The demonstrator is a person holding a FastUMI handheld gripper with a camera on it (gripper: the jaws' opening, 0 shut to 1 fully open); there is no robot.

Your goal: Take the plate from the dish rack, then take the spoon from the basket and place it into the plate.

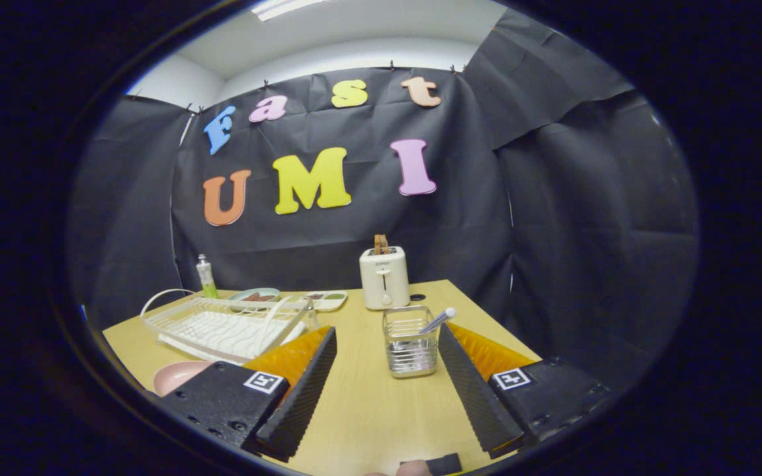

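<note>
My gripper (387, 337) hangs open above the wooden table (368, 403), with nothing between its fingers. Just ahead, nearer the right finger, stands a clear wire-lined basket (410, 342) holding a spoon whose pale handle (439, 319) leans out toward the right. A pink plate (179, 374) lies flat on the table beside the left finger, partly hidden by it. The white dish rack (225, 325) sits behind the plate, to the left of the left finger.
A white toaster (384, 277) with a slice of bread in it stands beyond the basket near the back wall. A small green-capped bottle (206, 276) and two shallow trays (288, 299) sit behind the rack. The table's right edge runs close past the right finger.
</note>
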